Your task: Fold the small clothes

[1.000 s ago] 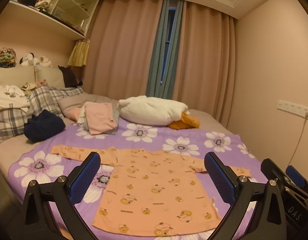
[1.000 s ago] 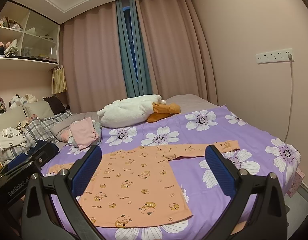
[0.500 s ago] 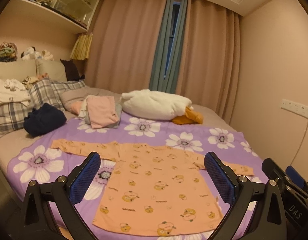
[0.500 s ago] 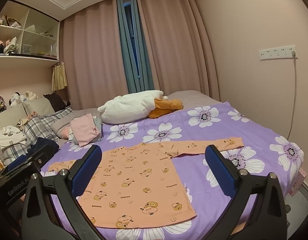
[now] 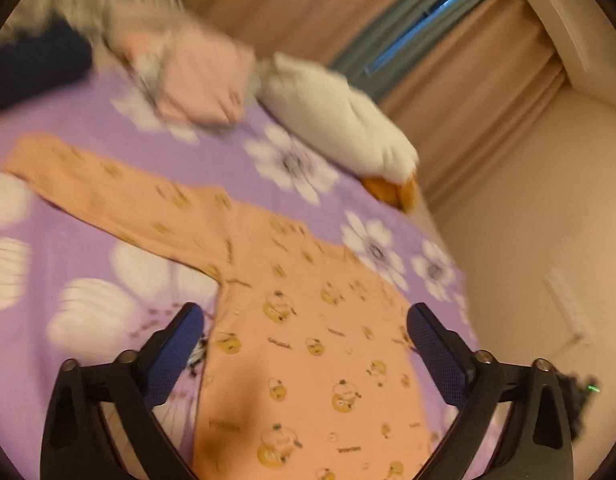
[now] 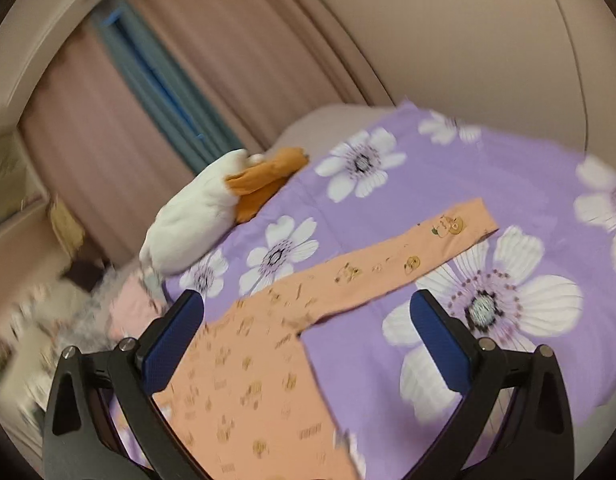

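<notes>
Orange long-sleeved top (image 5: 308, 320): spread flat mid-bed on purple floral bedspread (image 5: 87, 248), sleeves out sideways. Left gripper (image 5: 308, 340): over the top's body, jaws wide but just narrowing, pressing nothing. Right gripper (image 6: 308, 332): near right sleeve, jaws wide, empty.

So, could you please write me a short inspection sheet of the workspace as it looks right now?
Surface: purple floral bedspread, lying flat.
Job's things: orange long-sleeved top spread flat, both sleeves out.
Clutter: white plush toy, folded pink garment, dark bundle.
Grippers: left gripper open above the top, jaws just closing slightly; right gripper open, holding nothing.
Cables: nothing seen.
Surroundings: pink curtains, beige wall; pictures blurred.
</notes>
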Demonstrator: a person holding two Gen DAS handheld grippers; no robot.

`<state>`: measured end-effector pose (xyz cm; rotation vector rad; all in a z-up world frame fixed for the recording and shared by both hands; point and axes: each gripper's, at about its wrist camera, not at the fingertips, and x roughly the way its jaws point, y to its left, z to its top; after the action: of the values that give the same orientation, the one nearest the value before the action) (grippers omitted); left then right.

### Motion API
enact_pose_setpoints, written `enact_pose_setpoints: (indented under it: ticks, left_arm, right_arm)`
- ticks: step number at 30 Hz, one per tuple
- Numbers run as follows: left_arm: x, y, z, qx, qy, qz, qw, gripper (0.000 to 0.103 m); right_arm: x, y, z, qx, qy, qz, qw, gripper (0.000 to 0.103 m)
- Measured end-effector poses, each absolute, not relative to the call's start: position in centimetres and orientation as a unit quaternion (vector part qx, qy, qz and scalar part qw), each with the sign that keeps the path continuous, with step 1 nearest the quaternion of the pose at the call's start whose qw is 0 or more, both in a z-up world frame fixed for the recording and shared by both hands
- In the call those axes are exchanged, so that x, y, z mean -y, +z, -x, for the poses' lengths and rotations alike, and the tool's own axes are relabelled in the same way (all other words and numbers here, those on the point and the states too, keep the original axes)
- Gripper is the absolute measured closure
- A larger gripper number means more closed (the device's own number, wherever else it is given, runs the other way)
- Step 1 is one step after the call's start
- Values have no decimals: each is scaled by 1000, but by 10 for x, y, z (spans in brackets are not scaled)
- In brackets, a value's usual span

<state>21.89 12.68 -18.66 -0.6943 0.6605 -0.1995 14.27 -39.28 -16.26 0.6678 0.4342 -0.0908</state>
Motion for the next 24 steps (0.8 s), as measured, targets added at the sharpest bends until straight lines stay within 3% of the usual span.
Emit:
enact_pose_setpoints:
  ticks: [5,7,9,13,16,23,24]
  left_arm:
    - [-134,-262,-281,-429,-65,362,825,32]
    - [-125,-285,-299,-454,-82,371,806,35]
    - [-118,-277,-300,-444,-89,354,818,36]
    - [-111,-284,-303,-464,-104,353,806,65]
    - [-112,-283,-301,-464,-92,337,814,75]
    - [-128,-297,-302,-465,-74,364,804,92]
    - [-132,-300,-301,-462,-78,376,799,92]
  right_arm:
    - [434,-191,-205,-248,-110,-327,905,0]
    - [441,-204,-232,-272,-130,-317,899,1]
    - [446,-216,-253,-286,-123,-309,899,3]
    - [468,-251,-282,-312,-109,-333,883,10]
    - [488,-276,-284,-322,-128,-364,865,21]
    - [554,-289,-228,-216,-150,-508,820,29]
    - [562,-294,-219,-204,-152,-529,809,36]
